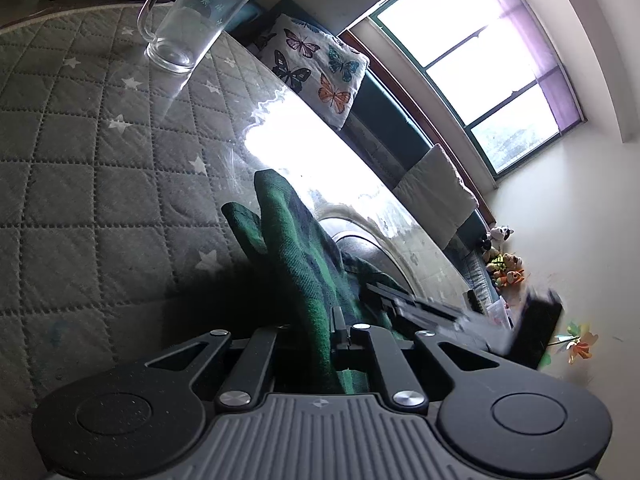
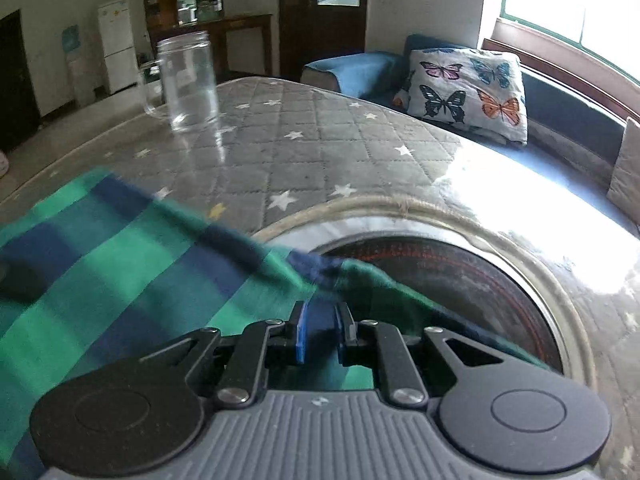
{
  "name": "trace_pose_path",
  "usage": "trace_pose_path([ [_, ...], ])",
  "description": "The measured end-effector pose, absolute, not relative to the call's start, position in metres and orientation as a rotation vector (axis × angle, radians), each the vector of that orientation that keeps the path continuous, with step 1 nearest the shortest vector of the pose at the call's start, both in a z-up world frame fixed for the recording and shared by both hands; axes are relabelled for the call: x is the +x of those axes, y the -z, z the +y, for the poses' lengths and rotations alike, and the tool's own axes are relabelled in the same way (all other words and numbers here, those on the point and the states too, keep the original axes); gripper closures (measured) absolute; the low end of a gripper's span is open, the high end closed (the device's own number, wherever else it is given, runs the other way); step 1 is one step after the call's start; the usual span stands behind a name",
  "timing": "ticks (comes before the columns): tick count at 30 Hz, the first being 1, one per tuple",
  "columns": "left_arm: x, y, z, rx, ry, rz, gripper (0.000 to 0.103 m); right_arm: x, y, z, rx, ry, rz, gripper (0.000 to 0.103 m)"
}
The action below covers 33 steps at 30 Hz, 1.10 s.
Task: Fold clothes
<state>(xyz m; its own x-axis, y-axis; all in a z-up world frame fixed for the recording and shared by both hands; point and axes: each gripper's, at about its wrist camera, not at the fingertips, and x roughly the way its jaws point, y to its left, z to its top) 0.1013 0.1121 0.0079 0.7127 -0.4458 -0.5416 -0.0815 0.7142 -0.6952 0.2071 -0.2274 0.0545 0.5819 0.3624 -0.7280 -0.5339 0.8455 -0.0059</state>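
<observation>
The glass mug (image 2: 186, 80) stands upright at about ten o'clock on the table (image 2: 304, 148), well clear of the cloth, probably so the fold has room; it is clear, tall and cylindrical with a loop handle. The table wears a grey quilted cover stitched in diamonds with pale stars under a glossy film that throws back the window glare, and a round dark opening with a pale rim (image 2: 404, 204) is sunk into it at around four o'clock. The checked cloth (image 2: 112, 264), a soft woven green-and-blue plaid, sprawls from nine o'clock toward the centre, one edge lifted and draped over the opening's near rim. The left gripper (image 1: 338, 330) is clamped shut on a bunched ridge of that cloth, which rises ahead of it in a limp fold. The right gripper (image 2: 322, 336) has its blue pads pinched on a hem, jaws nearly together, apparently to keep the edge taut between both hands for folding. Beyond, at two o'clock, a butterfly-print cushion (image 2: 468, 92) leans on a blue sofa (image 2: 352, 68).
</observation>
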Motion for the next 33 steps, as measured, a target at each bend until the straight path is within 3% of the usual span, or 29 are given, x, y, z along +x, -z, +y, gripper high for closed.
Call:
trace_pose_path([
  [9,0.107,-0.024,0.102,-0.761,0.214,0.757,0.096,0.166,-0.049,-0.232,-0.284,-0.516,0.732,0.087],
  [21,0.119,-0.061,0.064,-0.692,0.204,0.745,0.096,0.101,-0.060,-0.258,-0.274,-0.608,0.727,0.077],
  [33,0.147,-0.090,-0.031,-0.535,0.198,0.788,0.096,0.052,-0.055,-0.293,-0.223,-0.663,0.684,0.068],
])
